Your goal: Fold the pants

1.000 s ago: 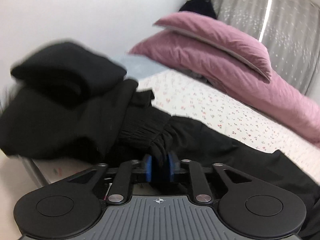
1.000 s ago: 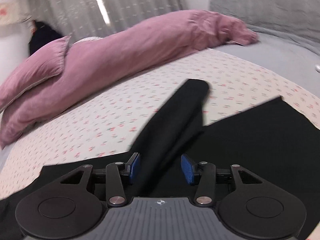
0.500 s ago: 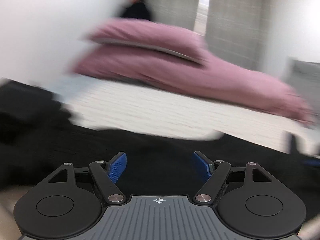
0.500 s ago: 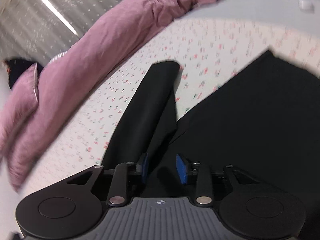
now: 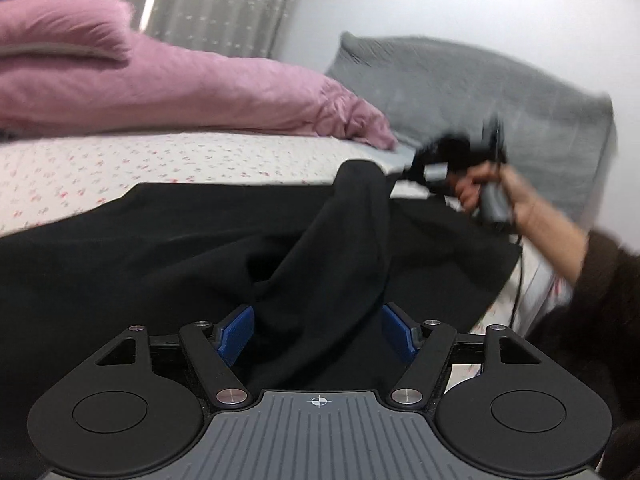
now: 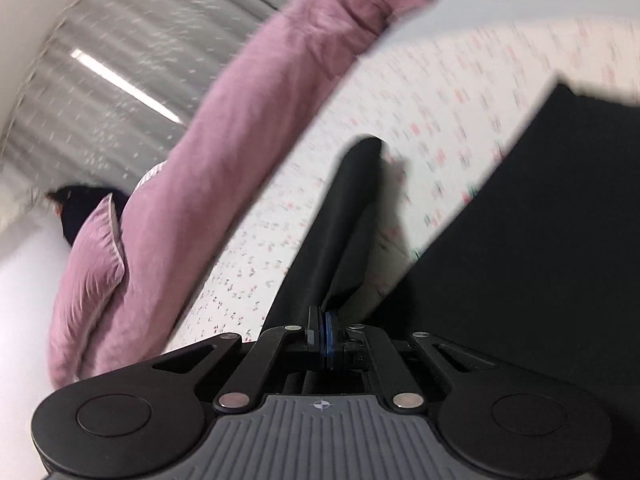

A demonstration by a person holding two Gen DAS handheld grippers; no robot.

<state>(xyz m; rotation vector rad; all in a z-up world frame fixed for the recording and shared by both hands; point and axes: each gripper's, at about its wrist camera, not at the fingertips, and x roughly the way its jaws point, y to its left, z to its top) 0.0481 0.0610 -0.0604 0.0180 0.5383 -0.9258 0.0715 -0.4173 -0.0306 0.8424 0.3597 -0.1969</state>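
Black cloth filled most of both views: one pair of pants (image 5: 168, 248) lay spread on the flower-print sheet (image 5: 120, 168) of the bed, the fabric flat on the left and drawn up into a ridge toward the right.

At the left, the left gripper (image 5: 316, 330) hung low over the pants with its jaws wide apart, a blue pad on each side and nothing clamped between them; a fold of the cloth ran up through the gap, though I could not tell whether it touched either pad. Placed so, it looked ready to take that fold as a second grasp point.

Further right, the raised ridge led to the right gripper (image 6: 323, 336), whose jaws stood pressed together on a thin edge of the pants. From its own camera a lifted strip of cloth stretched forward from the pads above the sheet, beside a broad flat panel. Holding the edge up off the bed probably served to carry one part of the garment over the other. In the left view the person's right hand (image 5: 486, 192) gripped that tool's handle.

Counted: one pair of pants, two grippers, one pink duvet (image 5: 192, 92), one pink pillow (image 5: 60, 32) on it, and one grey cushion (image 5: 480, 92) at the far right.
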